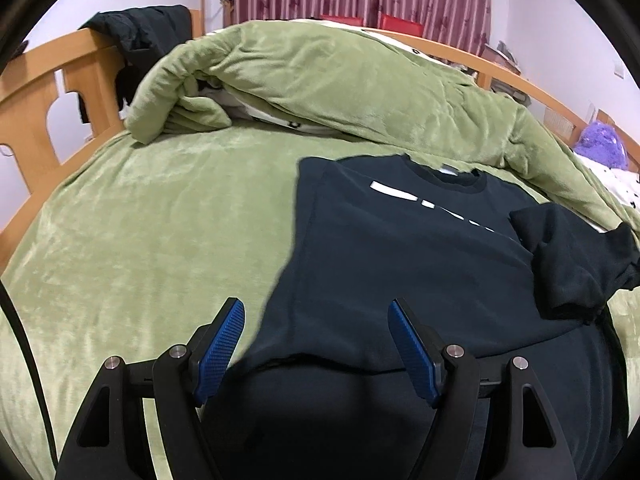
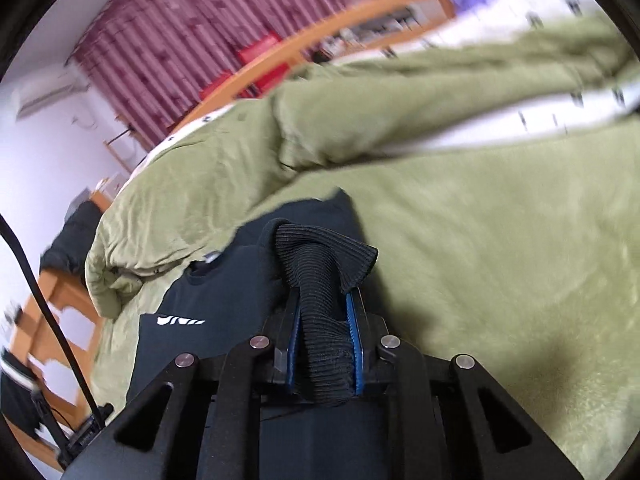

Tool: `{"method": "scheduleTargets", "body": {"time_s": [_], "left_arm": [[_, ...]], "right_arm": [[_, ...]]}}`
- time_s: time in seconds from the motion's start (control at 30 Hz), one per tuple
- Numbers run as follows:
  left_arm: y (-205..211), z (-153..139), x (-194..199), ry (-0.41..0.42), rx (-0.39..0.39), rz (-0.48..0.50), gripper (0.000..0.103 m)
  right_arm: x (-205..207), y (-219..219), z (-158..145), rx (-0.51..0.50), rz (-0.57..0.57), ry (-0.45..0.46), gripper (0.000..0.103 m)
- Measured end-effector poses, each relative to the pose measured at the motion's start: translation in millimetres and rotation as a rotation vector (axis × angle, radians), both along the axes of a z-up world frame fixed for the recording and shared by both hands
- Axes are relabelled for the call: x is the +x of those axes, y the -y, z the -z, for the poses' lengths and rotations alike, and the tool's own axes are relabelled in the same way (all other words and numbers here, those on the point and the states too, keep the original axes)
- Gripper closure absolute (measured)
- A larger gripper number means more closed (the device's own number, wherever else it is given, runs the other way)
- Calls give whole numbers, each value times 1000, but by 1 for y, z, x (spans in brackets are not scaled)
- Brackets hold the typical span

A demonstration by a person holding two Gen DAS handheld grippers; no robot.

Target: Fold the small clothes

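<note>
A black sweatshirt with white print lies on the green bed cover, its left side folded in. My left gripper is open and empty, just above the sweatshirt's lower left edge. One sleeve is lifted over the right side. My right gripper is shut on that sleeve's ribbed cuff and holds it above the body of the sweatshirt. The right wrist view is tilted and blurred.
A crumpled green blanket is piled behind the sweatshirt. The wooden bed frame runs around the mattress, with a black garment hung over it. A purple plush toy sits at far right. Green cover lies left of the shirt.
</note>
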State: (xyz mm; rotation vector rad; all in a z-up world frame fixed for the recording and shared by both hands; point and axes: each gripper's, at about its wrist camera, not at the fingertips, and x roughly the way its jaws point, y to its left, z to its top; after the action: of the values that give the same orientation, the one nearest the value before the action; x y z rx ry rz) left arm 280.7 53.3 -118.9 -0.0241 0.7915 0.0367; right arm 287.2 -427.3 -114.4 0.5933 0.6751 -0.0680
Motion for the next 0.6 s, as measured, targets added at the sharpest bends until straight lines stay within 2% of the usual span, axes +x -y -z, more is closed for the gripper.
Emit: {"method": "scheduleTargets", "body": {"time_s": [0.07, 0.2, 0.3, 0.43, 0.5, 0.6], "left_arm": [[-13, -4, -3, 5, -8, -29, 30], [-37, -11, -8, 23, -25, -72, 30], [-53, -17, -15, 53, 3, -100, 30], [-76, -23, -20, 65, -6, -135, 30], [-88, -23, -20, 60, -25, -152, 30], [-102, -19, -20, 46, -24, -169, 30]], "right_arm": [[-1, -26, -17, -65, -13, 12, 83], [7, -85, -45, -124, -92, 44, 83], [18, -140, -69, -176, -176, 69, 83], [34, -222, -96, -244, -299, 109, 83], [43, -261, -100, -266, -344, 111, 83], [57, -315, -84, -308, -398, 84, 83]]}}
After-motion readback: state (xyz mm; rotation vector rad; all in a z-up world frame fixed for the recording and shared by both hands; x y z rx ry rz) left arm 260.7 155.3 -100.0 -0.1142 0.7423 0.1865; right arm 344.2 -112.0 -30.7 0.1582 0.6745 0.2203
